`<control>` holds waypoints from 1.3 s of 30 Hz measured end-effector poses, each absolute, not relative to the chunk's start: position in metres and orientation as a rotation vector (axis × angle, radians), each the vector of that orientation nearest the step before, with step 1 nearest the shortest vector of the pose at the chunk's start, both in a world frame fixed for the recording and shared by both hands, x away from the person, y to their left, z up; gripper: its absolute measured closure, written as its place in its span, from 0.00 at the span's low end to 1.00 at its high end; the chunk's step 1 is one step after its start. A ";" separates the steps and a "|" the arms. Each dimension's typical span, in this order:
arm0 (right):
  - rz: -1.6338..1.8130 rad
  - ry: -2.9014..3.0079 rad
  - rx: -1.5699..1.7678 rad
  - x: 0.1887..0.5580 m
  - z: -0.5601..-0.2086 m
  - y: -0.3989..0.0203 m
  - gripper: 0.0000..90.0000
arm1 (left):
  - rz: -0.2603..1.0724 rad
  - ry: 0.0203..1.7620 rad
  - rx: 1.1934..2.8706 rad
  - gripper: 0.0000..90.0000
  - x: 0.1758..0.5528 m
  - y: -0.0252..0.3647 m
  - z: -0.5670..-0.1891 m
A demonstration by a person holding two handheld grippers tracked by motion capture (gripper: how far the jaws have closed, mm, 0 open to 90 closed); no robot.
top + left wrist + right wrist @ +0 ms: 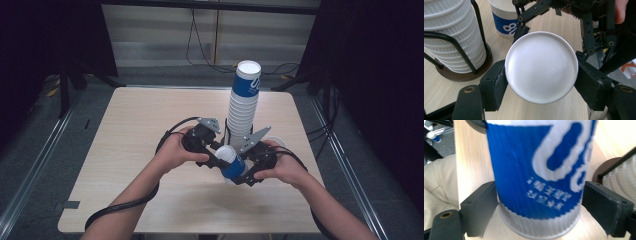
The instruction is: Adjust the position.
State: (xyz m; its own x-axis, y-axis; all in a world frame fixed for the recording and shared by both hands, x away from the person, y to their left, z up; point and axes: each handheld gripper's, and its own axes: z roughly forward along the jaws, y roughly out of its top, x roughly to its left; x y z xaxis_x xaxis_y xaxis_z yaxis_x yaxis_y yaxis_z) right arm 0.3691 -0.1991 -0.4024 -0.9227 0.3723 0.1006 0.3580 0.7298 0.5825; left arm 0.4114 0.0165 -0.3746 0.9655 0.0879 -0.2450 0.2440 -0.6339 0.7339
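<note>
left gripper (541,82) fingers clamping paper cup (541,66) by its base above the bench (150,130) | right gripper (540,207) fingers pinching its ribbed wall | left gripper view showing second cup (505,22) standing beside cup stack (243,107)

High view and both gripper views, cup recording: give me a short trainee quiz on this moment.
1. True or false: the left gripper is shut on the blue-and-white cup.
2. What keeps the cup stack standing? A) a black wire stand on a round brown base; B) a cardboard box; C) a person's hand.
3. How does the loose cup sit on the table?

Key: 1 true, its pads press on the cup's base end. 2 A. 3 upright, mouth up, apart from the stack.
</note>
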 end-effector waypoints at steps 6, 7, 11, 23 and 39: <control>0.998 2.867 0.634 0.368 -0.404 -0.204 0.14 | -0.232 0.247 2.252 0.34 0.413 0.020 -0.373; 1.007 2.864 0.656 0.367 -0.404 -0.204 0.13 | -0.226 0.248 2.250 0.34 0.413 0.020 -0.373; 1.044 2.840 0.650 0.367 -0.406 -0.204 0.12 | -0.222 0.246 2.244 0.34 0.413 0.019 -0.368; 1.119 2.814 0.668 0.368 -0.417 -0.204 0.16 | -0.230 0.243 2.217 0.34 0.416 0.024 -0.365; 1.005 2.852 0.615 0.369 -0.410 -0.207 0.24 | -0.177 0.197 2.236 0.25 0.414 0.019 -0.369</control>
